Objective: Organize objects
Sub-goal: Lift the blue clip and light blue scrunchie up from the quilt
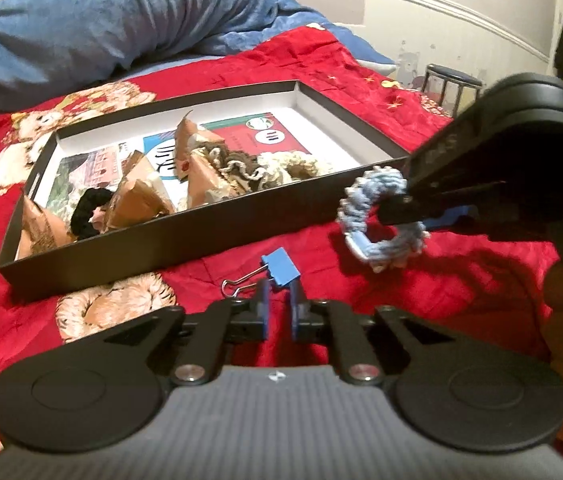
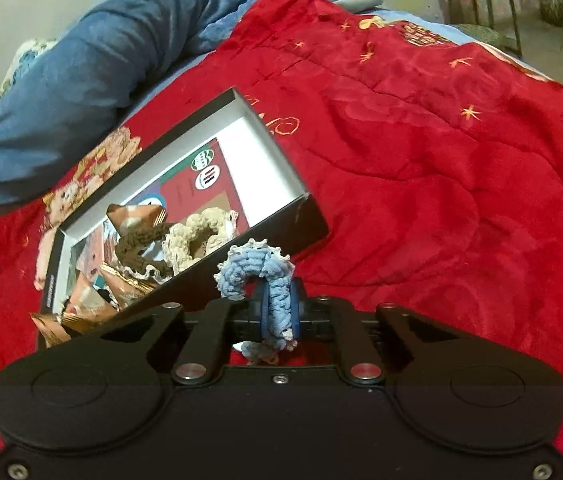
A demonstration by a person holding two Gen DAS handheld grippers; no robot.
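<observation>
I had the right gripper (image 2: 279, 312) clamped on the blue scrunchie (image 2: 257, 276), lifted at frame centre beside the black box (image 2: 313, 220), ready to drop in. My left gripper (image 1: 279, 312), jaws partly apart, touched the blue binder clip (image 1: 281, 270), seemingly ungripped.

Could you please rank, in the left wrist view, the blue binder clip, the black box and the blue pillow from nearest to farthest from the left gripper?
From the left gripper:
1. Blue binder clip, on the red blanket right at the fingertips.
2. Black box, just beyond the clip, its near wall facing the gripper.
3. Blue pillow, behind the box at the far side of the bed.
</observation>
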